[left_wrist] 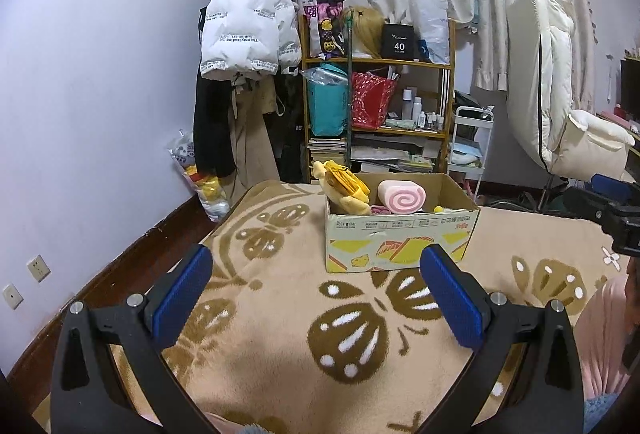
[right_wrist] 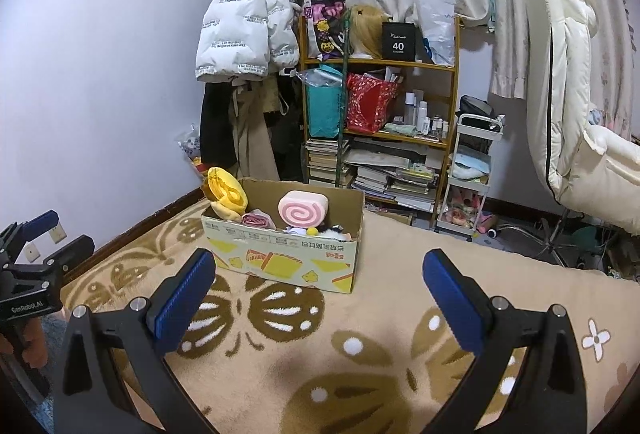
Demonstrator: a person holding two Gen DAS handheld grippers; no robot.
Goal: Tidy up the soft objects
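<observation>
Tools [left_wrist: 316, 298] [right_wrist: 318, 300] side by side above the blanket [left_wrist: 280, 334], both spread, empty, facing the box [right_wrist: 288, 258].

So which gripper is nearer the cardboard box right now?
Too close to call. The left gripper and right gripper both hover open over the blanket, short of the cardboard box, neither touching it.

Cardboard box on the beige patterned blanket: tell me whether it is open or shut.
Open. The cardboard box has no flaps over its top, and the pink spiral roll plush and yellow plush toy stick out above its rim.
</observation>
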